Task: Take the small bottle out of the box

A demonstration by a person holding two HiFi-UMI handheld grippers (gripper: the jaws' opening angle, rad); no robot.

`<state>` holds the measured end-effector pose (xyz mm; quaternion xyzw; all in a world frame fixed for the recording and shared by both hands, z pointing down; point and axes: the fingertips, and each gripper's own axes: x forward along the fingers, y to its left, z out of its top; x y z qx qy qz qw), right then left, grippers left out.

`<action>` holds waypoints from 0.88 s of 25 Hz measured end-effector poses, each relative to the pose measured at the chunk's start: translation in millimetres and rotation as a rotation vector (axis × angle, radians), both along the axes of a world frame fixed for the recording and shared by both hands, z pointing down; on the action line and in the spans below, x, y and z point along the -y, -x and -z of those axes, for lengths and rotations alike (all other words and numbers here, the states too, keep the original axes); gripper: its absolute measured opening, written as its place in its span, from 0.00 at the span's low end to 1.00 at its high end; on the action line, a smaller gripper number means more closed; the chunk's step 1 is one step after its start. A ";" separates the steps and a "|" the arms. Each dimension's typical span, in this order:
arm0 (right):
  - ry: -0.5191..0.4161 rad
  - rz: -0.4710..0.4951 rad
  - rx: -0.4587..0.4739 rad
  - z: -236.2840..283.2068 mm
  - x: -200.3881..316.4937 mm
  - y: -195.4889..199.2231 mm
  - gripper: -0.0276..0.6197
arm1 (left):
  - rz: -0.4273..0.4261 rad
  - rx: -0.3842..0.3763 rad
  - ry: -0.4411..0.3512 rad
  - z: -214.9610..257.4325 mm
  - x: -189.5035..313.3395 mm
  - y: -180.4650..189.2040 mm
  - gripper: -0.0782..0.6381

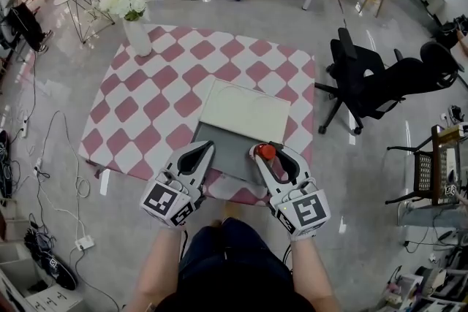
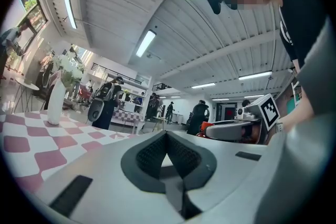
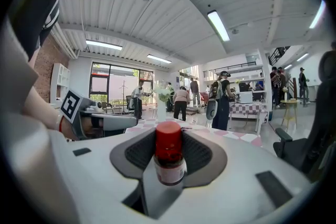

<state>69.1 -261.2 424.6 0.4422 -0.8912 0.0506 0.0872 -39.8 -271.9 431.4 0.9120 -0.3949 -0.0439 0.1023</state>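
Right gripper (image 1: 268, 151) fingers clamped on small bottle (image 3: 169, 153), lower centre of frame at box (image 1: 225, 150) edge; left gripper (image 1: 205, 148) fingers closed, empty; lift straight, stay upright, clear rim.

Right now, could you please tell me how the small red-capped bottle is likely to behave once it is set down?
The small bottle looks rigid, probably glass, so it may break if dropped. It is taller than it is wide, so it likely tips easily. Its round body would probably roll once tipped.
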 end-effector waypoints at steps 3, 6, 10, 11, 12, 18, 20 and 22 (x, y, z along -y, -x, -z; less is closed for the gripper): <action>-0.002 0.003 0.005 2.8 0.5 1.0 0.27 | 0.007 -0.004 -0.005 3.2 1.1 2.5 0.11; -0.002 0.004 0.012 5.8 0.6 1.1 0.27 | 0.014 -0.003 -0.008 7.4 1.3 3.7 0.11; -0.009 0.003 0.015 9.7 0.2 0.9 0.27 | 0.016 -0.006 -0.014 10.3 0.3 4.8 0.11; -0.011 0.004 0.015 11.1 -0.5 0.9 0.27 | 0.017 -0.007 -0.016 11.1 -0.4 5.1 0.11; -0.013 0.005 0.016 12.7 -1.5 1.1 0.27 | 0.019 -0.008 -0.016 12.4 -1.3 5.5 0.11; -0.028 0.007 0.033 22.7 -5.8 1.4 0.27 | 0.027 -0.009 -0.022 20.1 -6.2 6.4 0.11; -0.033 0.008 0.037 26.4 -6.8 1.6 0.27 | 0.030 -0.011 -0.025 22.6 -7.5 6.9 0.11; -0.037 0.008 0.038 29.8 -8.7 1.6 0.27 | 0.033 -0.018 -0.027 25.3 -9.0 7.4 0.11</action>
